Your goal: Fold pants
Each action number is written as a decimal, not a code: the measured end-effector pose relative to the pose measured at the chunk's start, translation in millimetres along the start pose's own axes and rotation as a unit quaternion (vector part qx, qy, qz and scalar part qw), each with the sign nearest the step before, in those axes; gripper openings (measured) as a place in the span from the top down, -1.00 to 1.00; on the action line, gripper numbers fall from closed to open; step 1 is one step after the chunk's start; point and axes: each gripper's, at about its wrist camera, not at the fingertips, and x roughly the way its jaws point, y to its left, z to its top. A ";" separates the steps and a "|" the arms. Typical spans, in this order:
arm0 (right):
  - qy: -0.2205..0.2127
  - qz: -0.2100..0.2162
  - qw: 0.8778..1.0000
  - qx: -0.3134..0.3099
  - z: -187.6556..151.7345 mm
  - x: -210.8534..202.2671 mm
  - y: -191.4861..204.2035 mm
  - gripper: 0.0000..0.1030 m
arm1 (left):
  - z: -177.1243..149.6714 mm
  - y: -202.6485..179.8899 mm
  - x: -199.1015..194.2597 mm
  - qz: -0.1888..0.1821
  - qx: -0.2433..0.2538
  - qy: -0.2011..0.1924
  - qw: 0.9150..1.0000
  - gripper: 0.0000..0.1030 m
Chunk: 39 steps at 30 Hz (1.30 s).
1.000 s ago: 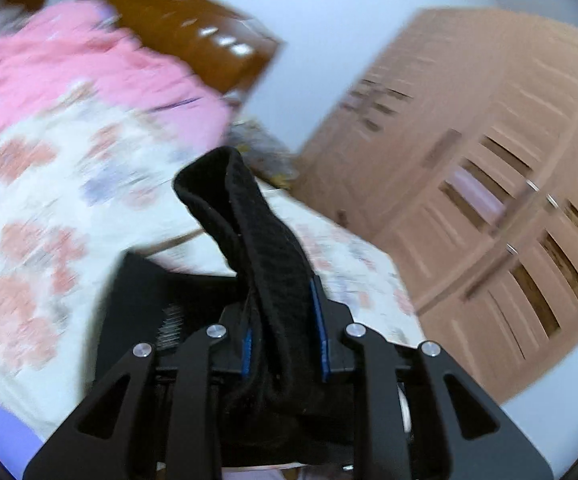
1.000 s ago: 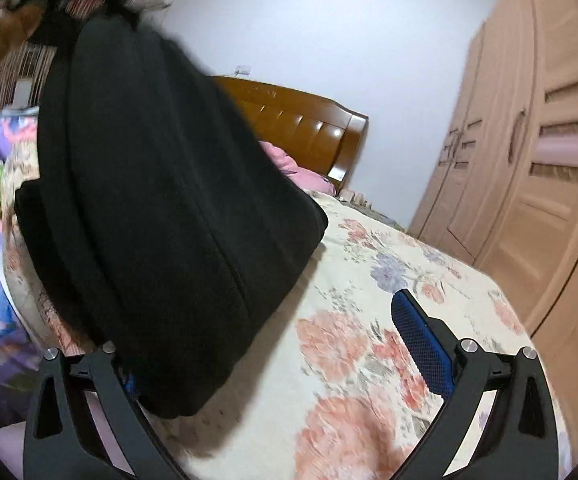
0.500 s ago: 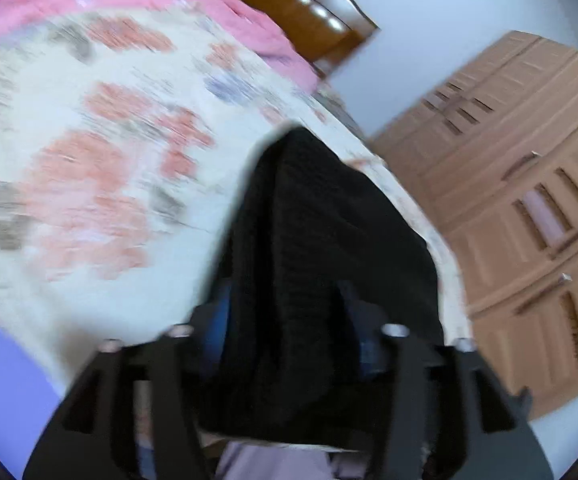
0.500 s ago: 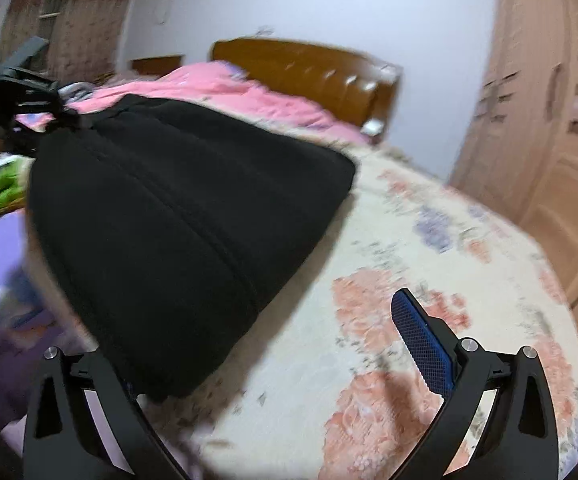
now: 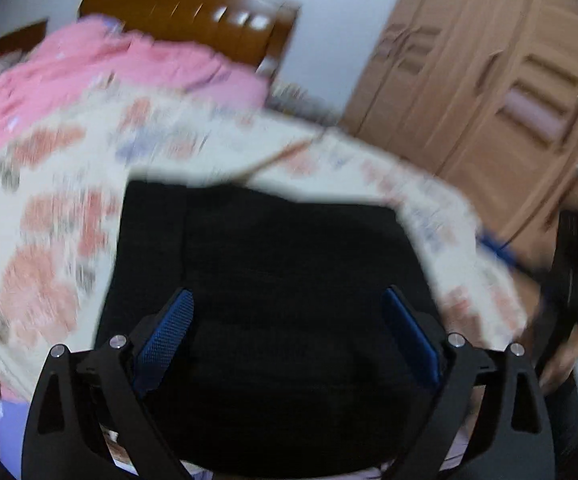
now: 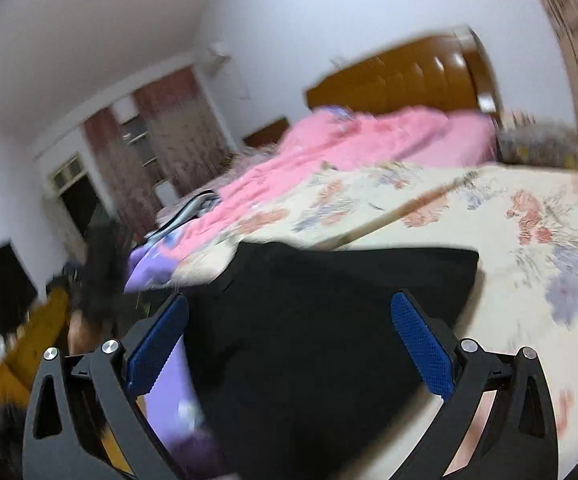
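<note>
The black pants [image 5: 289, 264] lie in a folded block on the floral bedsheet [image 5: 49, 240], close to the bed's near edge. My left gripper [image 5: 289, 320] hovers over them with its jaws opening. The cloth lies under and between the blue pads [image 5: 169, 328], which do not press on it. In the right wrist view the pants [image 6: 349, 288] spread across the sheet [image 6: 529, 220]. My right gripper [image 6: 289, 340] stands open above their near end, gripping nothing. Both views are blurred by motion.
A pink quilt [image 6: 349, 148] is heaped near the wooden headboard [image 6: 409, 76]. A wooden wardrobe [image 5: 489, 100] stands along the right side. Purple bedding [image 6: 149, 264] hangs at the bed's left edge. Curtains [image 6: 137, 152] hang on the far wall.
The left gripper was shut on a bunch of black cloth; it has let go and opened wide, and the pants have dropped onto the bed. The right gripper swung aside, and the cloth slid off its finger.
</note>
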 end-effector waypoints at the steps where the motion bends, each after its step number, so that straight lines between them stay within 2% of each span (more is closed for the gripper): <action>1: 0.025 -0.008 1.000 0.006 7.2 20.3 -9.9 -0.91 | -9.0 5.0 5.5 0.000 -0.001 0.005 1.000 -0.82; 2: 0.052 -0.028 0.998 0.014 11.2 41.3 -23.0 -0.91 | -19.0 6.7 4.1 0.000 0.020 -0.012 1.000 -0.80; 4: 0.109 -0.101 0.988 0.042 10.1 83.2 -62.8 -0.89 | -28.5 6.4 4.1 0.008 0.050 -0.019 0.999 -0.77; 6: 0.070 -0.088 0.992 0.051 10.5 79.0 -67.4 -0.83 | -30.5 2.2 8.6 0.025 0.066 -0.016 0.997 -0.76; 8: 0.058 -0.103 0.991 0.067 12.7 73.6 -61.1 -0.84 | -29.4 2.6 12.8 0.032 0.067 -0.015 0.997 -0.77; 10: 0.036 -0.117 0.991 0.047 12.7 67.1 -46.6 -0.86 | -28.9 6.3 19.6 0.031 0.063 -0.020 0.997 -0.83; 11: 0.034 -0.100 0.993 0.042 11.4 66.4 -39.4 -0.87 | -30.1 5.1 20.7 0.032 0.065 -0.023 0.997 -0.89; 13: 0.057 -0.044 0.997 0.032 7.7 73.2 -33.7 -0.89 | -32.2 -1.2 25.3 0.051 0.082 -0.023 0.995 -0.92; 14: 0.075 -0.042 0.996 0.014 2.6 79.9 -31.7 -0.92 | -31.0 -2.6 27.8 0.058 0.087 -0.023 0.994 -0.92; 15: 0.095 -0.069 0.993 -0.004 -0.8 90.8 -35.0 -0.90 | -31.7 -2.9 28.7 0.060 0.090 -0.024 0.994 -0.92; 16: 0.107 -0.115 0.988 -0.012 -2.8 97.8 -43.0 -0.90 | -31.5 -2.0 28.5 0.057 0.090 -0.025 0.994 -0.92; 20: 0.055 -0.155 0.986 0.023 2.1 59.1 -35.9 -0.89 | -33.2 1.4 24.9 0.043 0.102 -0.028 0.994 -0.92; 23: -0.006 -0.138 0.990 -0.017 -19.6 10.0 10.3 -0.91 | -33.9 1.4 24.9 0.042 0.102 -0.032 0.993 -0.92; 25: 0.006 -0.124 0.990 -0.073 -51.3 -4.9 44.0 -0.91 | -33.6 0.5 25.7 0.045 0.101 -0.035 0.993 -0.94; 26: 0.014 -0.132 0.987 -0.096 -64.0 -7.5 52.4 -0.91 | -33.7 -0.6 26.7 0.048 0.102 -0.036 0.993 -0.95; 27: 0.033 -0.157 0.979 -0.123 -87.0 -4.1 60.0 -0.91 | -33.5 -1.2 27.8 0.051 0.103 -0.036 0.993 -0.96; 29: 0.075 -0.172 0.974 -0.125 -110.0 7.2 53.2 -0.91 | -33.3 -1.0 28.5 0.054 0.103 -0.039 0.992 -0.96; 30: 0.059 -0.147 0.982 -0.098 -121.3 5.2 41.6 -0.91 | -33.7 -1.1 29.6 0.056 0.105 -0.039 0.992 -0.96; 32: 0.060 -0.120 0.989 -0.055 -122.4 3.6 24.7 -0.91 | -34.0 -2.7 31.1 0.063 0.113 -0.039 0.991 -0.96; 33: 0.063 -0.133 0.988 -0.048 -118.3 0.4 26.2 -0.91 | -33.1 -2.8 30.5 0.062 0.110 -0.038 0.991 -0.96; 35: 0.042 -0.180 0.978 -0.094 -113.0 -11.0 47.7 -0.91 | -30.4 -4.3 25.0 0.063 0.101 -0.033 0.992 -0.95; 36: 0.026 -0.186 0.973 -0.131 -112.2 -20.2 62.8 -0.91 | -29.4 -6.7 19.8 0.068 0.094 -0.035 0.993 -0.89; 39: 0.020 -0.159 0.977 -0.140 -119.2 -26.4 71.5 -0.91 | -30.7 -13.5 -5.2 0.088 0.073 -0.079 0.990 -0.92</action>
